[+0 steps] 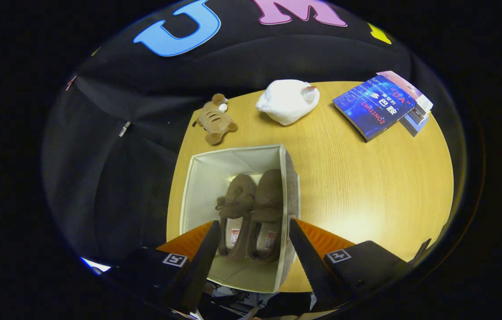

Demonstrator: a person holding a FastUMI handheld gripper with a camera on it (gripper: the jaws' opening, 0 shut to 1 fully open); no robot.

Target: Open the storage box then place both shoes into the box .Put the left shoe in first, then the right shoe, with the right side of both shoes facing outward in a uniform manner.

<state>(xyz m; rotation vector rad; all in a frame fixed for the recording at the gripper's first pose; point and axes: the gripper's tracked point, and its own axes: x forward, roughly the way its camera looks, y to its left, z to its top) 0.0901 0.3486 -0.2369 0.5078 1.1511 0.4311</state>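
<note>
The gripper view is looking steeply down from above the table's near edge, along the gripper [254, 222] with its fingers spread wide, hanging close over the open storage box [197, 178] and facing toward the booth wall.

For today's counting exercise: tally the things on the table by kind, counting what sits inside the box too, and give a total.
Shoes: 2, the left one and the right one, side by side in the box
Storage box: 1, open
Soft toys: 2, brown and white
Books: at least 2, stacked
Total: 7
The open gripper hovers above the shoes.
</note>
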